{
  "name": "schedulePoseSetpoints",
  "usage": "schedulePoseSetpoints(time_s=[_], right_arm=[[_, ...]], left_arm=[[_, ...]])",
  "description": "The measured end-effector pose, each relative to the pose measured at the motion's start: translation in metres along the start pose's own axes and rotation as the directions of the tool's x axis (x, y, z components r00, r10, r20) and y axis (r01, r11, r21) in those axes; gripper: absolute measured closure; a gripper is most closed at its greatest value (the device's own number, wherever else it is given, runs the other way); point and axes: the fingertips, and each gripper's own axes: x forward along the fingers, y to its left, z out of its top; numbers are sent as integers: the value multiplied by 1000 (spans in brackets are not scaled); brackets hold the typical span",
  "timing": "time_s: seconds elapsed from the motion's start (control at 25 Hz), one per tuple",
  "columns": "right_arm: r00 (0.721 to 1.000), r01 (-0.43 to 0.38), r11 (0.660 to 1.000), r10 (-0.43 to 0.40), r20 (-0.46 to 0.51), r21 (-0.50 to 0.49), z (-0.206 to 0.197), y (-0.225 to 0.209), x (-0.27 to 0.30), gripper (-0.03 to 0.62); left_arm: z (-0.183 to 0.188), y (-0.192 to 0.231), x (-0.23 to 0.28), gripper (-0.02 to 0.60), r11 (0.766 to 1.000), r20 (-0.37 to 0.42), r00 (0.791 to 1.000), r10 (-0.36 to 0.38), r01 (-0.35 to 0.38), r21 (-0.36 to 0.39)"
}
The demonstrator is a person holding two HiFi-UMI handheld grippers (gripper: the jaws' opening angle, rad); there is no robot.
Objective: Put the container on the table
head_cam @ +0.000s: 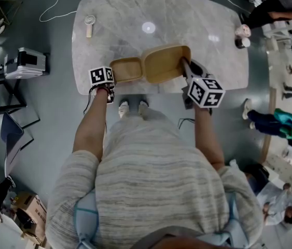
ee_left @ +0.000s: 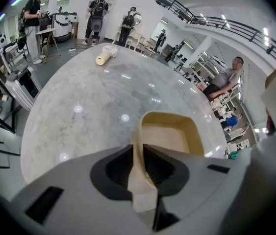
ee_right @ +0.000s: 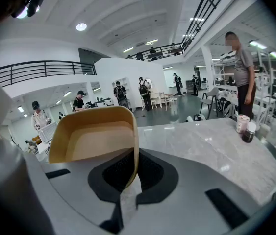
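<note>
Jaws first: your left gripper [ee_left: 138,153] is clamped shut on the thin side wall of the tan clamshell container [ee_left: 169,138]. The pale wall runs down between the two dark pads. Your right gripper [ee_right: 132,156] is closed the same way on the rim of the other half, which that view shows tipped up, its hollow facing the camera against the hall behind. Each gripper view gives you only its own half. The head view alone shows that the two halves are joined and lying open side by side. It also shows your grippers at the outer ends and the whole container over the near edge of the marble table [head_cam: 135,14], straight ahead of your shoes. The left half lies lower over the stone, but no view settles whether it touches the top. Farther across, the left gripper view picks out a handheld fan [ee_left: 104,57] lying near the far edge, well apart from the container. The right gripper view does not show the fan and has instead two small cups [ee_right: 244,126] standing together at the table's right end. Beyond the table, both gripper views show people [ee_left: 97,11] standing in the hall, while only the head view shows cables [head_cam: 57,1] on the floor and a case [head_cam: 25,62] to your left.
</note>
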Motion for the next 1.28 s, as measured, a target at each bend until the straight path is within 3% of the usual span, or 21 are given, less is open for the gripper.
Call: schedulePoseSetpoints(time_s=[0.6,0.92,1.28], right_arm=[[1000,-18,1000,18,5,2,1,3,3,589],[1000,-20,1000,20,9,4,0,4,2,589],[1000,-22,1000,22,11,9,-2,6,2,589]], left_arm=[[4,-3,-19,538,1000,30,999,-12,12,18],[16,-14,-41,538,998,94,995,-45,41,41],[44,-58,-83,540,986,231,960,-158,142,83]])
